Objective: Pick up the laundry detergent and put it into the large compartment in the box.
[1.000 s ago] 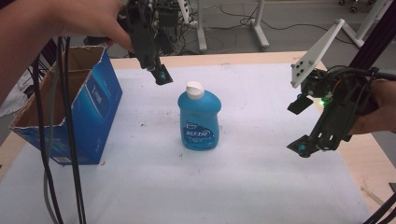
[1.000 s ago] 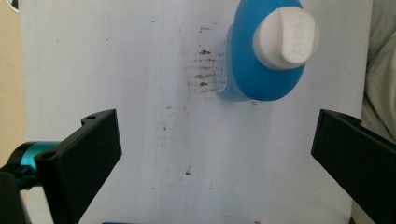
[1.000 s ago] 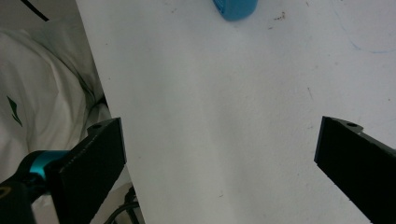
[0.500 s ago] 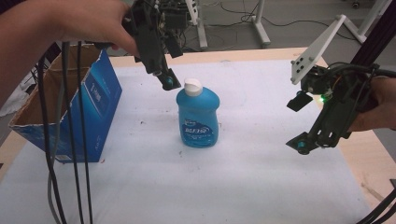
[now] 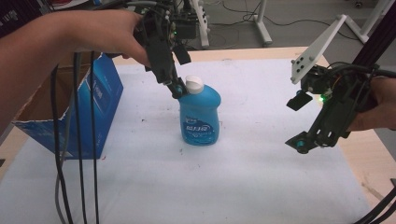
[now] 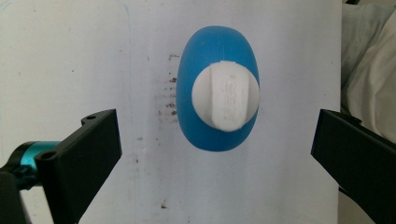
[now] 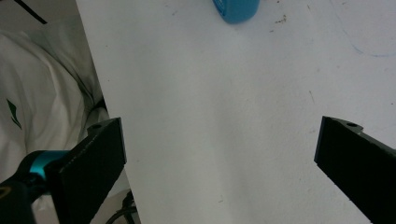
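Blue bottle [image 5: 201, 114] with white cap [image 5: 194, 84] stands upright near the middle of the white sheet [image 5: 243, 177]. Left gripper [image 5: 176, 88] hangs just above the bottle, at the cap's left edge; in its own view the jaws stand wide apart, released, with the cap [image 6: 225, 95] between them and below. Right gripper [image 5: 299, 142] hovers well to the right, jaws also spread, holding nothing. Open blue cardboard box [image 5: 70, 121] sits at the left edge.

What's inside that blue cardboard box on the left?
The blue box is open on top, showing bare brown cardboard inside. A forearm and hanging cables cover much of the opening, so its bottom and any contents can't be seen.
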A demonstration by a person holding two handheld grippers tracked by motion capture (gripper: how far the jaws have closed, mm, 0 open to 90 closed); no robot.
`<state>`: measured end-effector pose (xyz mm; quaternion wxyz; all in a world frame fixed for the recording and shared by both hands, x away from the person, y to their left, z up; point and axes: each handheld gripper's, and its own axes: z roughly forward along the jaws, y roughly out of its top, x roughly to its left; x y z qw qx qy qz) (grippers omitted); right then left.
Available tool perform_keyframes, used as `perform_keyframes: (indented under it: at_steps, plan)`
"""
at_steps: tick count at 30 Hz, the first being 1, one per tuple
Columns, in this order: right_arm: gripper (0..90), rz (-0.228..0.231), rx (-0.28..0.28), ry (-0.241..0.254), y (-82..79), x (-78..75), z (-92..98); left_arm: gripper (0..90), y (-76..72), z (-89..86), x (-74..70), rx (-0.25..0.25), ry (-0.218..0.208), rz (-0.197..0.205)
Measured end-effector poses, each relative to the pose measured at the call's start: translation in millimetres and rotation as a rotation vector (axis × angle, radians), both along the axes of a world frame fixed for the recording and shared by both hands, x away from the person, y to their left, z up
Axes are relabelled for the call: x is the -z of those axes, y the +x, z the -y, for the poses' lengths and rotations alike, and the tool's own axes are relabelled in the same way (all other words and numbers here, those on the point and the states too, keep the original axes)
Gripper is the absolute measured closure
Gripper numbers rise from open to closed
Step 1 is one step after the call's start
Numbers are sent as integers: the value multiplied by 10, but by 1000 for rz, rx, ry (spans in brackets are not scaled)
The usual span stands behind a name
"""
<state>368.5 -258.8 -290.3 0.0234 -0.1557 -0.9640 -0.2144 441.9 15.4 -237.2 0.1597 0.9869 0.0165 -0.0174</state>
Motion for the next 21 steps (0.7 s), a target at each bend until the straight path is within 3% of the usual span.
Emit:
perform_keyframes:
  at_steps: [21]
  plan:
    - [11, -5, 2, 5, 4, 29, 19, 17, 4, 195, 272, 30, 28, -9]
